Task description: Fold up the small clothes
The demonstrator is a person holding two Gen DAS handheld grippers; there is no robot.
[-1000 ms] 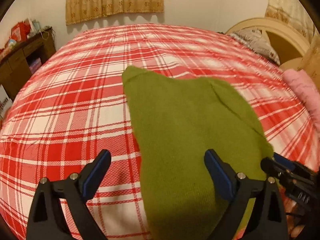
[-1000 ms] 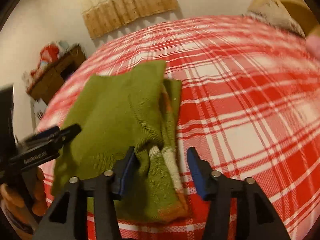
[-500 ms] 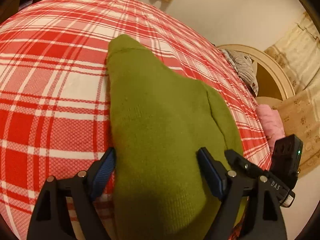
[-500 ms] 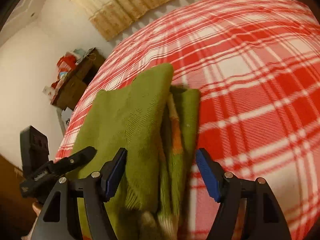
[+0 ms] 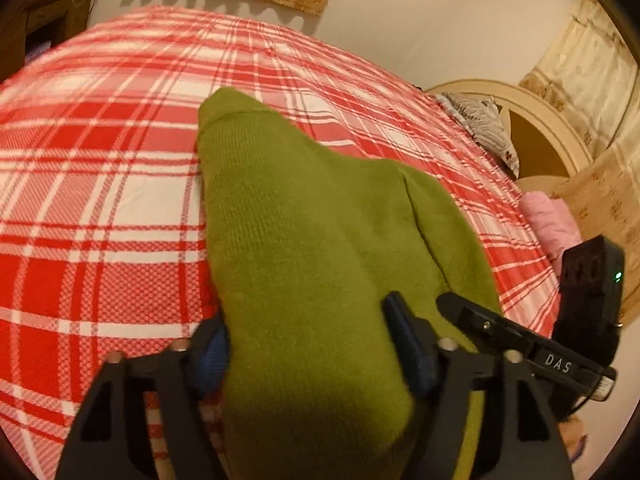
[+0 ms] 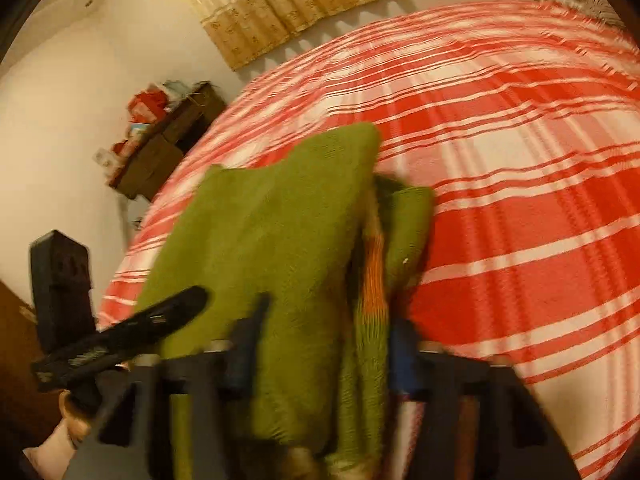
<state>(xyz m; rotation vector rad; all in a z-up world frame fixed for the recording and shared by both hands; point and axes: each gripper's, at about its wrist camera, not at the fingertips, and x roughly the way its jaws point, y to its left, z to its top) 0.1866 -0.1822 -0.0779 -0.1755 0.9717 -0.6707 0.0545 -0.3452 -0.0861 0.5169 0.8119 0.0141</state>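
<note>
A small green knit garment (image 5: 304, 216) lies folded lengthwise on the red plaid bedsheet (image 5: 100, 208), its near end toward me. In the left wrist view my left gripper (image 5: 308, 348) straddles that near end. Its jaws are closing, and the fabric bulges up between the blue pads (image 5: 404, 344), touching both. In the blurred right wrist view the green garment (image 6: 272, 232) shows an orange and white striped edge (image 6: 374, 292). My right gripper (image 6: 324, 344) is closing on the bunched layers beside the left one. Each view shows the other gripper at its side.
A cream headboard (image 5: 532, 120), a patterned pillow (image 5: 484, 124) and pink cloth (image 5: 548, 224) lie to the right. A dark wooden cabinet (image 6: 160, 152) with clutter stands by the wall left of the bed, under a yellow curtain (image 6: 280, 4). A hand (image 6: 68, 420) holds the left gripper.
Both grippers came down closer onto the near end of the green garment. Their jaws narrowed from wide open until the fabric bunched up between the pads.
</note>
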